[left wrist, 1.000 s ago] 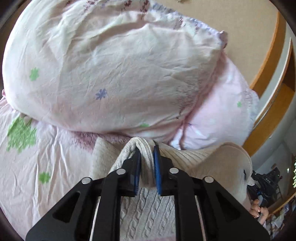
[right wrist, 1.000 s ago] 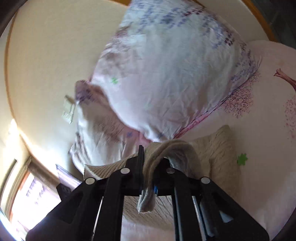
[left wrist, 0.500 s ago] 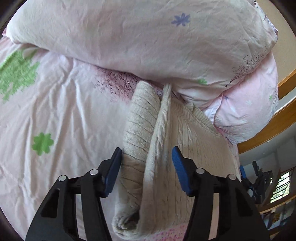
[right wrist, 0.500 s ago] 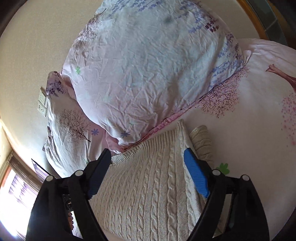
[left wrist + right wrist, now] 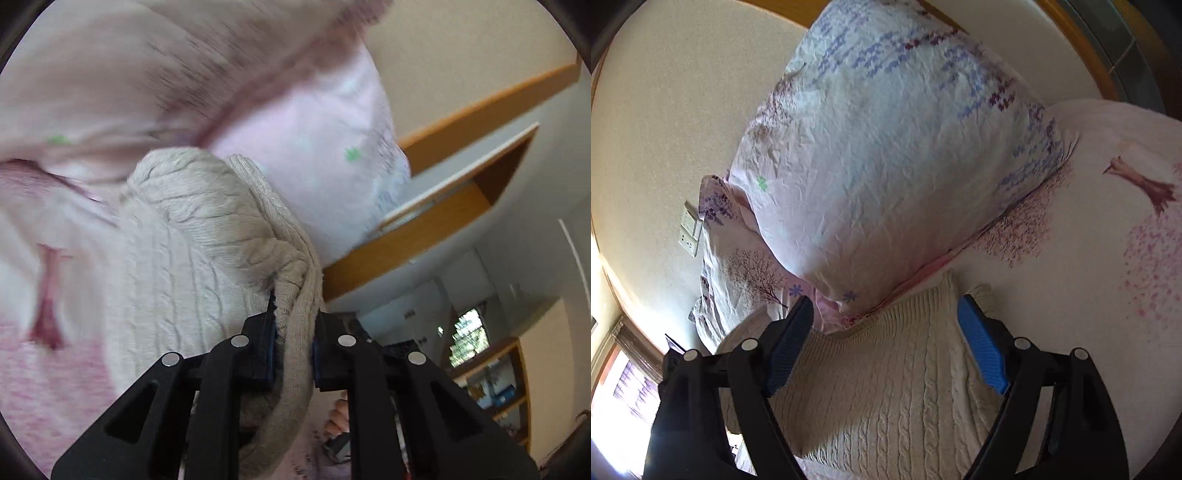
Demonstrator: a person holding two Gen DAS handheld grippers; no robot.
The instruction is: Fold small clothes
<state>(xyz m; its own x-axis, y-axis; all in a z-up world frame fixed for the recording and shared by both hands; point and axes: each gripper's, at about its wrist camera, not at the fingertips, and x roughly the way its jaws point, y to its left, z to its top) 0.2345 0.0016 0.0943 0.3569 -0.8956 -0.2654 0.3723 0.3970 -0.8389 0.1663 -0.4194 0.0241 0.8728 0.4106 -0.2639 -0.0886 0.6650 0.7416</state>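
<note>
A cream cable-knit sweater (image 5: pixel 886 387) lies on the pink floral bed sheet (image 5: pixel 1108 295), its top edge against the pillow. My right gripper (image 5: pixel 886 332) is open just above the sweater, its blue pads (image 5: pixel 982 354) wide apart and holding nothing. In the left wrist view my left gripper (image 5: pixel 293 332) is shut on a bunched fold of the same sweater (image 5: pixel 192 236), which rises from between the pads and drapes over them. The view is motion-blurred.
A large floral pillow (image 5: pixel 894 147) stands behind the sweater, with a second pillow (image 5: pixel 738 266) beside it against the wall. A wall socket (image 5: pixel 689 229) is at left. A wooden headboard frame (image 5: pixel 424 229) and room shelves show in the left wrist view.
Both grippers let go of the sweater and opened. Since then my left gripper has moved to the sweater's edge and shut on a fold. My right gripper stays open.
</note>
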